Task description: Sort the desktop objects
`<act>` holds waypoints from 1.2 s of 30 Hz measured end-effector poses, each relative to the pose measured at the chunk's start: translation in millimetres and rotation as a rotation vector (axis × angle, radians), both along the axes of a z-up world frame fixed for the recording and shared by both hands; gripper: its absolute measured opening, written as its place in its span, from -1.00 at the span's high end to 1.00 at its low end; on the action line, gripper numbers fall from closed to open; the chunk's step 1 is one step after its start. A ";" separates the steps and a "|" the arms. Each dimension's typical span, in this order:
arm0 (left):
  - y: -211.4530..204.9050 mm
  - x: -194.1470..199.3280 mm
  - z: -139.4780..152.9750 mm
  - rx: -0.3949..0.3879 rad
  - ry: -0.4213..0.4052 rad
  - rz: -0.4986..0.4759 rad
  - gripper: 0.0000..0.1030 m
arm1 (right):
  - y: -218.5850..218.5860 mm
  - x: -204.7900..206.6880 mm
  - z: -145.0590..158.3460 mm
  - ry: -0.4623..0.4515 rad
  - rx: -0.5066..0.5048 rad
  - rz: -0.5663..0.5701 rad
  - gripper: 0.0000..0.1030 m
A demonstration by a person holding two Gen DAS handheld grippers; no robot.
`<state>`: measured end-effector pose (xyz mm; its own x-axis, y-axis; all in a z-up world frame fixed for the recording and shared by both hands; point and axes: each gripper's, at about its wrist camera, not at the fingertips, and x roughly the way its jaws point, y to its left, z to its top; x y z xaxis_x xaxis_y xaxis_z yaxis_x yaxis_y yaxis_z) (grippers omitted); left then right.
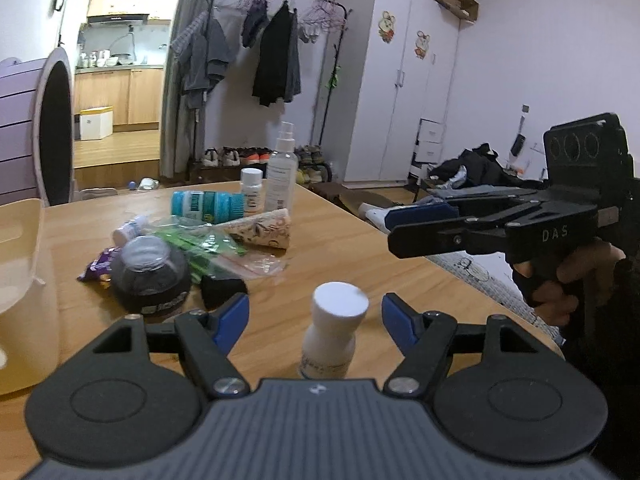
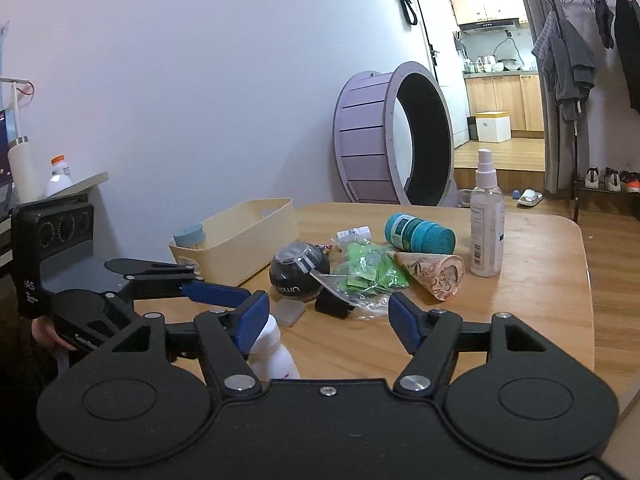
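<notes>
A small white bottle (image 1: 334, 332) stands upright on the wooden table (image 1: 360, 240), between the blue pads of my left gripper (image 1: 316, 316). The jaws are open and touch neither side of it. In the right wrist view this bottle (image 2: 276, 354) shows partly behind my finger. My right gripper (image 2: 328, 322) is open and holds nothing. It hovers over the table's near edge, facing a pile: a dark round ball (image 2: 298, 270), a bag of green packets (image 2: 368, 272), a teal bottle (image 2: 420, 234) on its side, and a patterned cone (image 2: 436, 274).
A cream basket (image 2: 240, 240) stands at the table's left, with a blue-capped item inside. A tall spray bottle (image 2: 486, 216) stands right of the pile. A small black block (image 2: 332, 304) and a translucent case (image 2: 290, 312) lie in front. A purple wheel (image 2: 384, 136) stands behind the table.
</notes>
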<state>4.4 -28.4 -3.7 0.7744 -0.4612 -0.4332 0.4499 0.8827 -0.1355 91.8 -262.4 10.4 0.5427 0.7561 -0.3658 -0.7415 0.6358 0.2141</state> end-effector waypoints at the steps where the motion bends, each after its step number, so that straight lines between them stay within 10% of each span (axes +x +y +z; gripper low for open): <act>1: -2.3 0.0 -0.5 0.004 -0.003 -0.007 -0.38 | -1.7 0.2 0.0 0.000 0.005 -0.001 -0.27; 10: 6.9 -3.8 9.8 0.024 -0.077 0.041 0.40 | -9.1 -2.2 1.8 -0.009 0.016 -0.007 -0.29; 26: 94.2 -8.7 51.7 -0.011 -0.222 0.356 0.41 | 27.4 -3.3 1.1 0.009 0.016 0.065 -0.29; 36: 128.8 10.6 40.5 0.075 -0.134 0.518 0.41 | 54.0 -4.9 -0.6 0.020 -0.005 0.101 -0.31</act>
